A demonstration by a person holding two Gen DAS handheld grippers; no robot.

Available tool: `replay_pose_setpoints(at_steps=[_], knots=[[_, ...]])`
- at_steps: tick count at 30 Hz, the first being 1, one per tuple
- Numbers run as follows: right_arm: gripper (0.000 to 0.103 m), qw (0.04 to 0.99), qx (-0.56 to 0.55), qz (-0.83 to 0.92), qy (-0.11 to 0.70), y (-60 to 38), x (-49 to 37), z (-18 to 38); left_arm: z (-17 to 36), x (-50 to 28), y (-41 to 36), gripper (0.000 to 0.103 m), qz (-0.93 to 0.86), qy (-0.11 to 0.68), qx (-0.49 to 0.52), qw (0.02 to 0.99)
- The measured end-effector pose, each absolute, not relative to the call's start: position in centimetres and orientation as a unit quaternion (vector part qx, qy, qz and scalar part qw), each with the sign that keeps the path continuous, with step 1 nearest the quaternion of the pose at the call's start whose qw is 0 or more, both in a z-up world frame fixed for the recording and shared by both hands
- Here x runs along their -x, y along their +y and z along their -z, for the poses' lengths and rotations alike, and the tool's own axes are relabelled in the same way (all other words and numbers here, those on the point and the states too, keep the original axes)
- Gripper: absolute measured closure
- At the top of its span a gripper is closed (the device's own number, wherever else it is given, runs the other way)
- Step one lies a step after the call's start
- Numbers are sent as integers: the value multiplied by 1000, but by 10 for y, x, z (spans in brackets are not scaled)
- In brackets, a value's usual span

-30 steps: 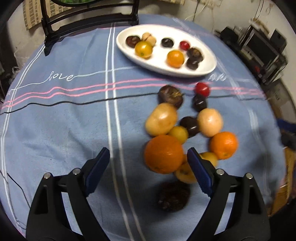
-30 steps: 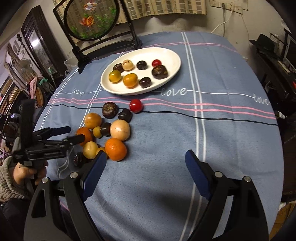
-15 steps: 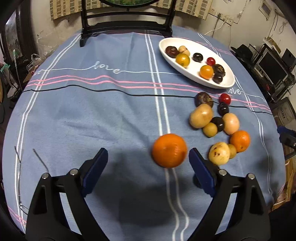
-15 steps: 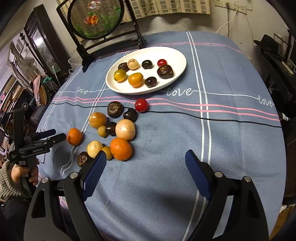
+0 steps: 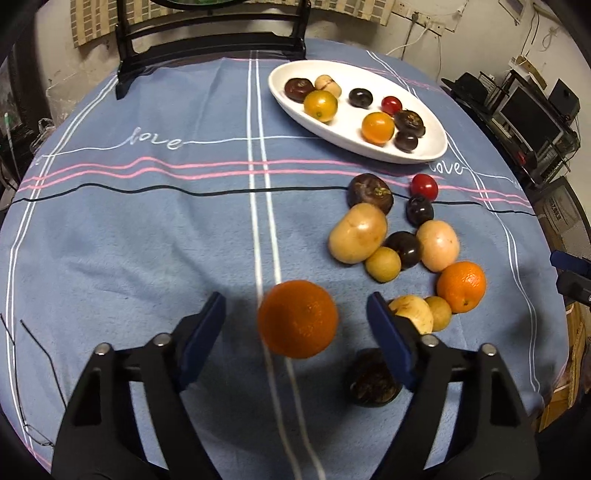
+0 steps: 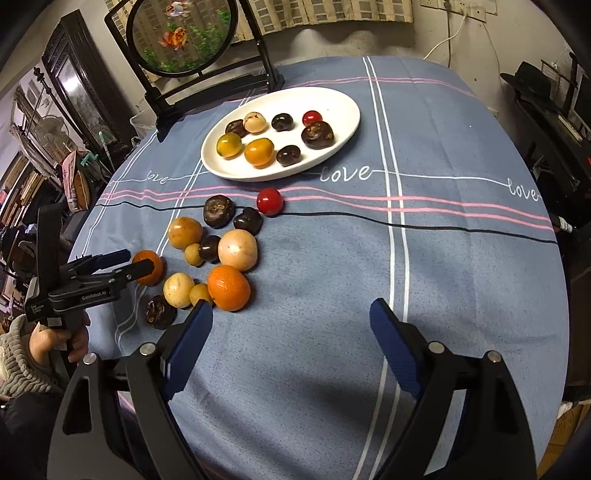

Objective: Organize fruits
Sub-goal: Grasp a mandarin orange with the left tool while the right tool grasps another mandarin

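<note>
Covering table: a blue cloth [image 6: 443,258] with white, pink and black stripes and the word "love" stitched in white; it spreads over the whole table [image 5: 110,240].
Screen: a round painted panel on a black stand [image 6: 181,35], upright at the far edge of the table, behind the plate.
Plate: a white oval plate [image 5: 436,147] on the far half of the cloth; it holds eight small fruits, dark, yellow-orange, pale and one red.
Left hand-held gripper [image 5: 295,325]: jaws apart and just now closing, one either side of an orange [image 5: 297,319]. The left wrist view shows a gap at each pad, so it is released, not grasping. From the right wrist view one finger crosses in front of the fruit and contact cannot be judged there.
Right hand-held gripper [image 6: 291,325]: wide open, nothing between the jaws, over bare cloth on the near side, its left finger just beside the heap.
Hand [image 6: 55,339]: grips the left tool's handle, a knitted sleeve at the wrist.
Heap: loose fruits [image 6: 221,251] lie touching on the cloth between plate and near edge.
Orange: apart from the heap, at its left edge, over the white double stripe.
Second orange [image 6: 229,288]: at the near end of the heap.
Red fruit [image 6: 270,201]: at the far end, on the black line, nearest the plate.
Dark fruit [image 5: 373,380]: partly behind the left tool's right finger, blurred.
</note>
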State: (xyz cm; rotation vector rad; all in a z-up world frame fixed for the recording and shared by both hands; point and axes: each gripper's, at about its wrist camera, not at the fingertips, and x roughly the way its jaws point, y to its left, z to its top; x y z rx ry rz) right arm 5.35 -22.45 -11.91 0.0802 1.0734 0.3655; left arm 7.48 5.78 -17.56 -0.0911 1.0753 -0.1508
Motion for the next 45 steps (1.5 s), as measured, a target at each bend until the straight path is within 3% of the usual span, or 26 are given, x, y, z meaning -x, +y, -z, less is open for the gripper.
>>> replay_pose_setpoints(at_steps=[4, 8, 21, 31, 36, 39, 42, 45], knots=[[16, 843, -39, -172, 509, -225, -54, 119, 185, -78, 56, 39, 74, 525, 48, 846], [16, 841, -37, -174, 512, -224, -56, 121, 193, -78, 64, 57, 76, 529, 74, 842], [19, 822, 20, -243, 514, -181, -61, 140, 170, -60, 77, 58, 64, 511, 76, 854], [21, 800, -3, -229, 554, -168, -95, 177, 172, -46, 84, 58, 56, 522, 77, 848], [22, 843, 7, -151, 516, -202, -98, 158, 171, -48, 82, 58, 58, 520, 78, 848], [22, 844, -33, -165, 509, -215, -95, 150, 171, -51, 79, 57, 63, 521, 76, 848], [22, 835, 8, -198, 513, -193, -89, 155, 169, -52, 75, 57, 69, 521, 70, 848], [30, 833, 18, -205, 514, -184, -89, 158, 170, -51, 73, 57, 70, 523, 66, 847]])
